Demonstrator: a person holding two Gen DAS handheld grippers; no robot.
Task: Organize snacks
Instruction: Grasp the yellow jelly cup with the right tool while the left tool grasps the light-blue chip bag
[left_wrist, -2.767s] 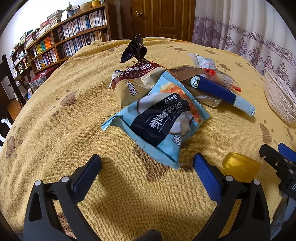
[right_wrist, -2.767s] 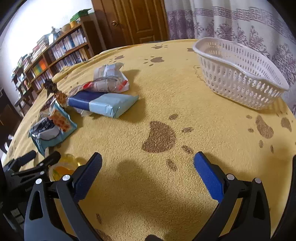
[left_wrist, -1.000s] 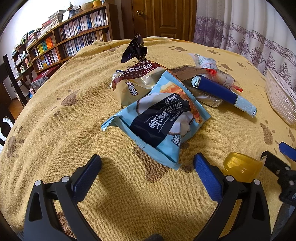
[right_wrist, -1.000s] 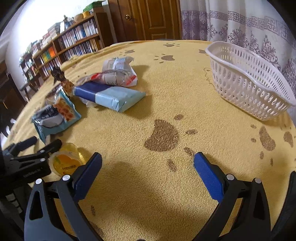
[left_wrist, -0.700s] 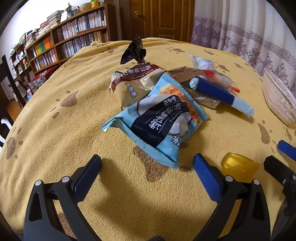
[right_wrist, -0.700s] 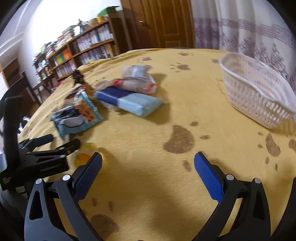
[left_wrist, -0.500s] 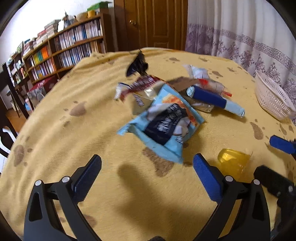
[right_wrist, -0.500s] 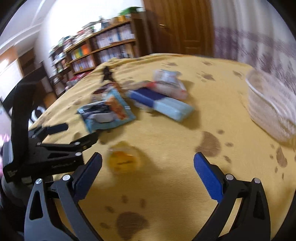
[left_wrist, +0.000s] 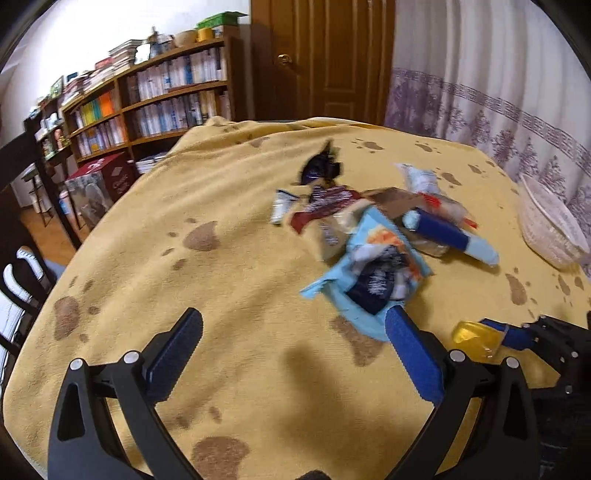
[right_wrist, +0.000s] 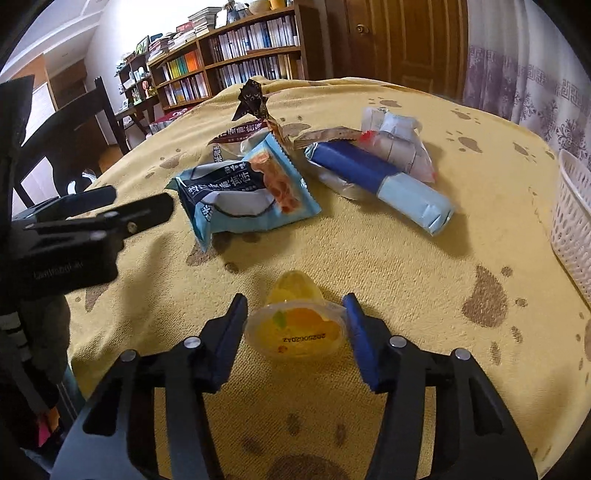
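Item: small clear plastic cup of yellow fruit jelly, lying on the yellow paw-print surface. My right gripper has just been closing; jaws now pinch its rim. I'd squeeze gently, lift level toward the white plastic basket. Left gripper: wide, empty.

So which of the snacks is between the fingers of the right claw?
The yellow jelly cup, the only small round one; all the other snacks are packets lying farther off.

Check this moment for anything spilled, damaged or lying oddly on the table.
Nothing spilled or visibly damaged. The clear plastic jelly cup with yellow filling lies tipped on its side between the right hand-held gripper jaws, which have just been closing. The snack packets lie in a loose overlapping heap.
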